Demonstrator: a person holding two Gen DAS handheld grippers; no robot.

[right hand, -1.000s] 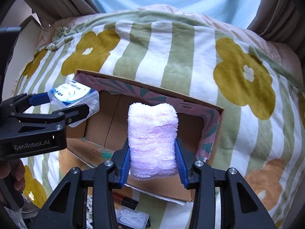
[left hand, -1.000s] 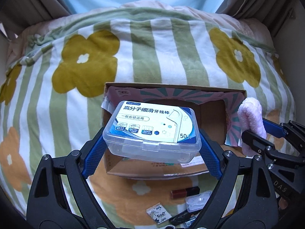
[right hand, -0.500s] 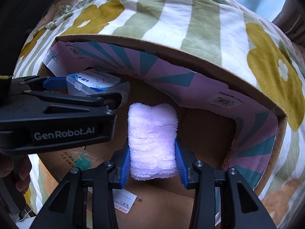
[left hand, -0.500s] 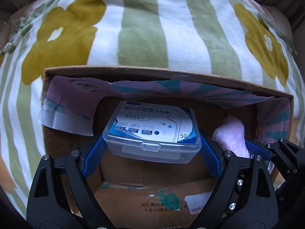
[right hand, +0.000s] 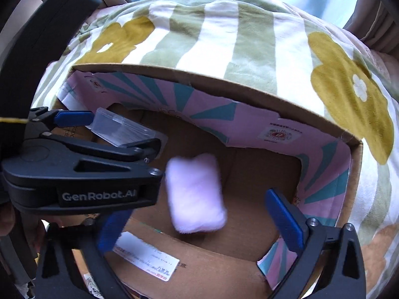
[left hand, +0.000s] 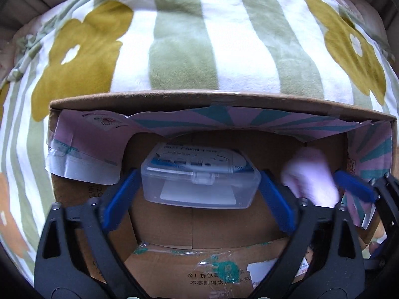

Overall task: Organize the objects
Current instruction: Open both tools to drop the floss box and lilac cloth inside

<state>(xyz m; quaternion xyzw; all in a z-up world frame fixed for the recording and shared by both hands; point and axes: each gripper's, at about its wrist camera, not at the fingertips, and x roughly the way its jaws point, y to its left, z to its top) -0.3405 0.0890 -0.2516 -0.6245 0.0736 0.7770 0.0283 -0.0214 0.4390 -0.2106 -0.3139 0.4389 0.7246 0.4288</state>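
— What do you have on the left wrist view?

— My left tool point(left hand: 198, 194) is down inside the cardboard box point(left hand: 219, 99). Its blue fingers point(left hand: 119, 199) stand apart, and the clear floss-pick case point(left hand: 199, 182) sits between them (I can't tell whether the pads touch its ends). The pink towel roll point(left hand: 311, 177) shows blurred at the right.

— And the right wrist view?

— My right tool point(right hand: 199, 219) is spread wide, gripping nothing. The towel roll point(right hand: 195, 194) is loose in the gap, over the box floor point(right hand: 261, 174). The box rests on a striped, flowered blanket point(right hand: 224, 32) on the bed.
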